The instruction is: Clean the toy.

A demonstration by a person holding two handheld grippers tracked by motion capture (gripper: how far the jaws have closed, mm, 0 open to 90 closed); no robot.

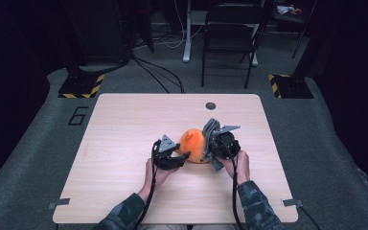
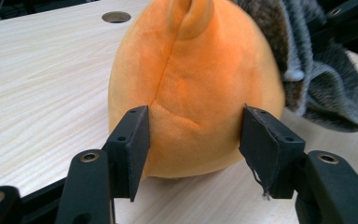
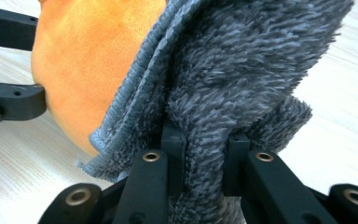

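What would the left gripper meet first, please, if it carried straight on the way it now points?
The orange plush toy: it sits right ahead of the left gripper, already between its open jaws, so contact would probably come almost at once.

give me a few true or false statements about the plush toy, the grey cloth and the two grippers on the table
1. The right gripper is shut on the grey cloth. True.
2. The left gripper squeezes the orange plush toy tightly. False: its jaws stand at the toy's sides without denting it.
3. The cloth lies flat on the wooden table, away from the toy. False: it is lifted and rests against the toy.
4. The table has a round hole near its far edge. True.
5. The toy hangs in the air. False: it sits on the table.
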